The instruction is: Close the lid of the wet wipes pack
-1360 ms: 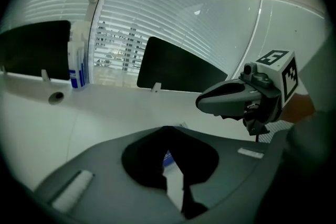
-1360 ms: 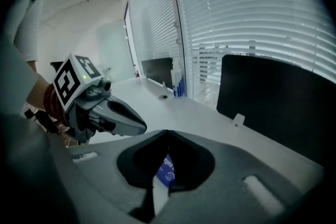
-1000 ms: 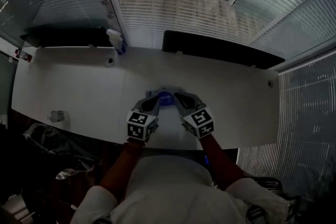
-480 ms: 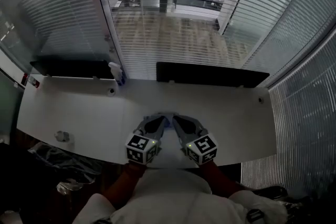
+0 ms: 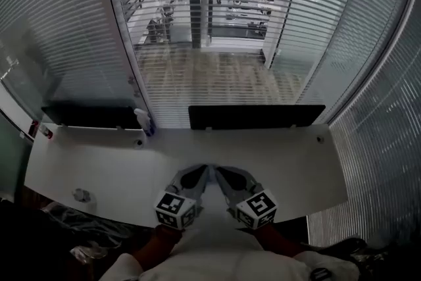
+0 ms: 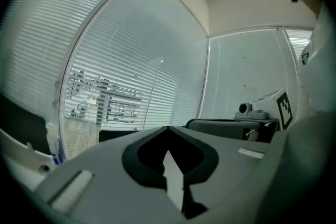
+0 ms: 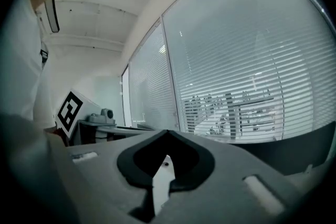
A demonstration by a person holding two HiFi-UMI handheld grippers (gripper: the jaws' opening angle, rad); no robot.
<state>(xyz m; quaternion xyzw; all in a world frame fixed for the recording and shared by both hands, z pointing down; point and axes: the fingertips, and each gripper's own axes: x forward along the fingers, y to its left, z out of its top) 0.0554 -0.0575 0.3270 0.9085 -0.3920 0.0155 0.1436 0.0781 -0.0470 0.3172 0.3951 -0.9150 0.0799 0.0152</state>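
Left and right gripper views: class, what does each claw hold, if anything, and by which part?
Nothing is held. The left claw and the right claw are both shut, with nothing between their jaws.

Desk [image 5: 99, 164]: left gripper [image 5: 201, 174] and right gripper [image 5: 221, 176] side by side over near edge. Spray bottle [image 5: 143, 122] ahead-left of jaws, at far edge. Panel [image 5: 256, 116] ahead of jaws, behind desk; blinds [image 5: 210, 43] beyond.

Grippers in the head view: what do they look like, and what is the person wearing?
The left gripper and right gripper are both grey and taper to pointed fingers with a dark inner lining. At the hand end each carries a white cube printed with black square markers. No cables show. The person wears a white short-sleeved top.
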